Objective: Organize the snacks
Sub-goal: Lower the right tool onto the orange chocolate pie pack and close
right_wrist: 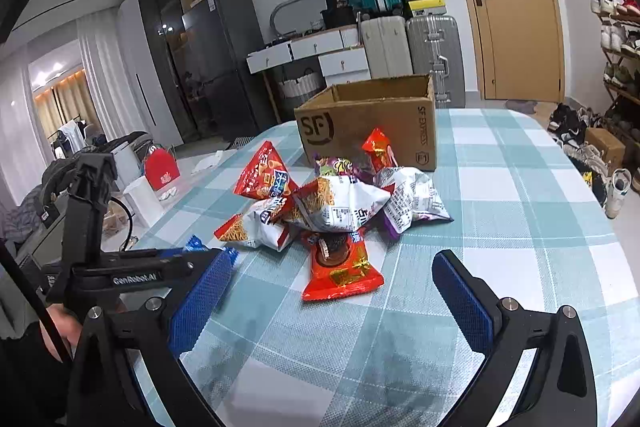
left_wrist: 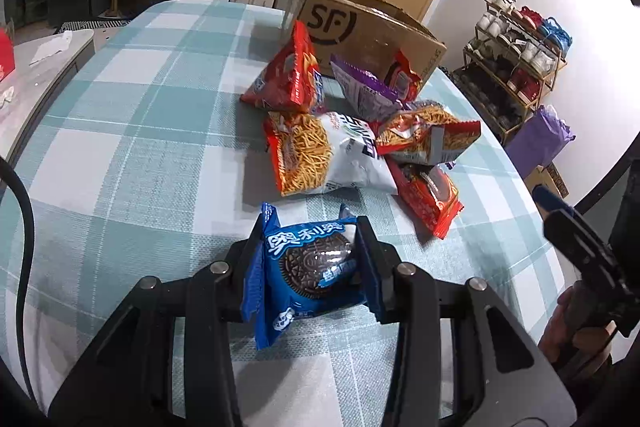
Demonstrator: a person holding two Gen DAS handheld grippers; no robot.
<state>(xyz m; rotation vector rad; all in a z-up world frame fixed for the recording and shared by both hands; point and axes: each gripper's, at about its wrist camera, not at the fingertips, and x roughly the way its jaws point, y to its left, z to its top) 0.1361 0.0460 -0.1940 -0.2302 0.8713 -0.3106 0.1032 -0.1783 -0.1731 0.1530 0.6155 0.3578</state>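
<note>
While the left gripper [left_wrist: 310, 259] clamps a blue Oreo packet [left_wrist: 308, 267] near the pile, right gripper [right_wrist: 328, 287] gapes empty; remaining snack bags [right_wrist: 336, 203] await the far SF carton [right_wrist: 368, 123], contents unseen.

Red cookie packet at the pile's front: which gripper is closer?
Right. The right gripper hangs open just before the red cookie packet; the left gripper, off to its side, grips the blue Oreo packet.

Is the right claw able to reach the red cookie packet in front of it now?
Probably yes: the right claw is open, and the red cookie packet lies flat at the pile's near edge, nothing between them.
</note>
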